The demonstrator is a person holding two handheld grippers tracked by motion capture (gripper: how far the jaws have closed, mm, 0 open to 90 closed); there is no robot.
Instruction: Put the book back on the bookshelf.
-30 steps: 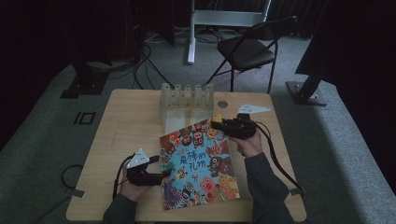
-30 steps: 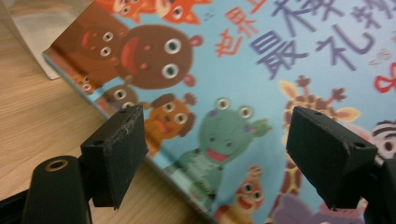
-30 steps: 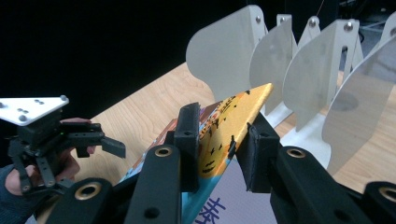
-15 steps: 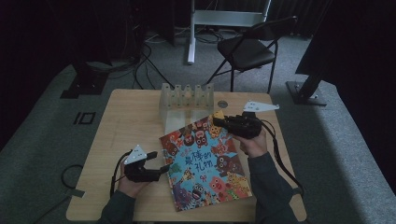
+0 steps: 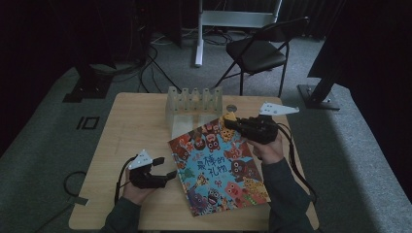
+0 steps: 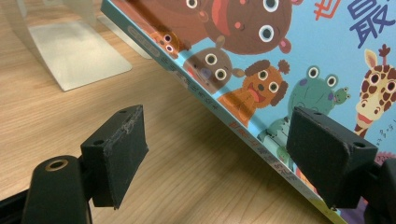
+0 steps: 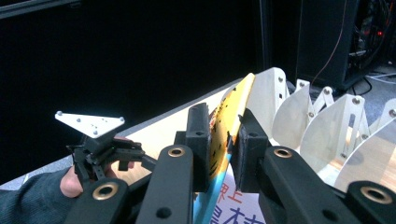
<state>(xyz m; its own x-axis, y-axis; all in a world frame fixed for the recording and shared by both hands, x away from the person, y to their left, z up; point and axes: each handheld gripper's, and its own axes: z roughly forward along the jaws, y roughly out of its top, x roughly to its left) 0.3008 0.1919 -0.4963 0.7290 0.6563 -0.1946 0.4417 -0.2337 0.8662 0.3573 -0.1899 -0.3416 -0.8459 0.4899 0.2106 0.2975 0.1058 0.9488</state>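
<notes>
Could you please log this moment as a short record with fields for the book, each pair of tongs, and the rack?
book: colourful picture book, far corner lifted, near edge on the table
right tongs: shut on the book's far corner, jaws have just been closing
left tongs: open, beside the book's left edge, pads not touching it
rack: pale divider rack at the table's far edge, just beyond the book
chair: black folding chair behind the table

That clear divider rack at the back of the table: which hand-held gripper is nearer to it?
The right hand-held gripper, shut on the picture book's top corner just in front of the rack. The left hand-held gripper sits open, far nearer the person.
</notes>
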